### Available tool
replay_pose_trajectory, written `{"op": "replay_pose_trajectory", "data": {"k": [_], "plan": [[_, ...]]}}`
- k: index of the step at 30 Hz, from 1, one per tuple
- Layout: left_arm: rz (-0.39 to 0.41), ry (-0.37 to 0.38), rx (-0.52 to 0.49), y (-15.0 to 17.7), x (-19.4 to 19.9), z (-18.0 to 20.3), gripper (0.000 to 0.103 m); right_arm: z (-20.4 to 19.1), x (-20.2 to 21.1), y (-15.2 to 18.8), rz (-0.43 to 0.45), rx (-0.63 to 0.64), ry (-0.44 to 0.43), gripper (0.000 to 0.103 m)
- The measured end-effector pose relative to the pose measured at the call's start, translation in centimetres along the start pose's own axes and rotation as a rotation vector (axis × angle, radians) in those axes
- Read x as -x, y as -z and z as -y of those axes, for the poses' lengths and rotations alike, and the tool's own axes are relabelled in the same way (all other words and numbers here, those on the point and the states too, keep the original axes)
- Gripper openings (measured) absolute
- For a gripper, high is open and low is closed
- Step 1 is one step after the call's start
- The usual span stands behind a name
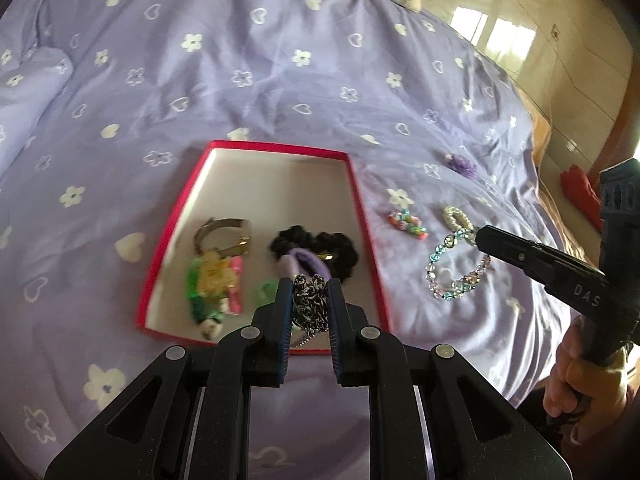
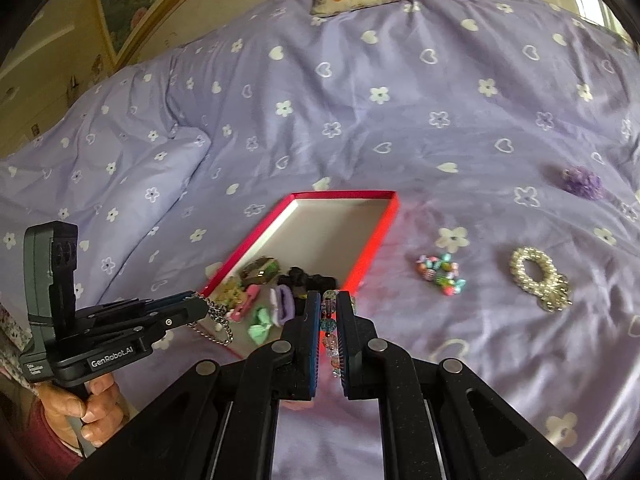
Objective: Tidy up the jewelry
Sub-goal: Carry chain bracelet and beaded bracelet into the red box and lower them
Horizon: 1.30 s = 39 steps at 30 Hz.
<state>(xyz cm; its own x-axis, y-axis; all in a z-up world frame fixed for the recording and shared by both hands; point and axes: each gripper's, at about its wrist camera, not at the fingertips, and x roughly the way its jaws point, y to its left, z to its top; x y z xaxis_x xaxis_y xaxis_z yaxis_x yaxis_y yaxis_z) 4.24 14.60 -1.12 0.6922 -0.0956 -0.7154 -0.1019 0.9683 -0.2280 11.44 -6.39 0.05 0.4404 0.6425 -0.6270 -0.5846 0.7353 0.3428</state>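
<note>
the left gripper (image 1: 310, 300) pinches a silver chain (image 1: 308, 304) between its jaws, dangling over the near end of the red box (image 1: 362, 200) just ahead; the right gripper (image 2: 330, 320) pinches the crystal bracelet (image 2: 331, 336) (its loop trailing on the bedspread (image 2: 360, 120)); the box lies left of those jaws, so the left hand looks nearer to dropping.

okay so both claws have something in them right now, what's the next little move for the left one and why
Probably open the left claw and drop the silver chain. It is shut on the chain, which already hangs over the near end of the red box, beside the black scrunchie. The right claw, shut on the crystal bracelet, can follow.
</note>
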Motion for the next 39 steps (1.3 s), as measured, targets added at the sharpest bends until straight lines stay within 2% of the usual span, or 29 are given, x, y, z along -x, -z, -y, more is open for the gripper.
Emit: {"op": "replay_pose_trajectory", "data": {"k": [18,29,39], "plan": [[-0.003,-0.097,0.095,0.3,0.0,-6.9,0.014,-5.6,-5.7,-0.4,-0.065,0.061,-0.093,0.007],[-0.061,-0.119,0.121,1.0,-3.3,-8.6,0.014,-4.8,-9.8,1.3,-0.147,0.033,-0.082,0.007],[-0.117,-0.124,0.124,1.6,-5.6,-9.2,0.014,-4.0,-11.7,2.5,-0.206,0.032,-0.072,0.007]]}}
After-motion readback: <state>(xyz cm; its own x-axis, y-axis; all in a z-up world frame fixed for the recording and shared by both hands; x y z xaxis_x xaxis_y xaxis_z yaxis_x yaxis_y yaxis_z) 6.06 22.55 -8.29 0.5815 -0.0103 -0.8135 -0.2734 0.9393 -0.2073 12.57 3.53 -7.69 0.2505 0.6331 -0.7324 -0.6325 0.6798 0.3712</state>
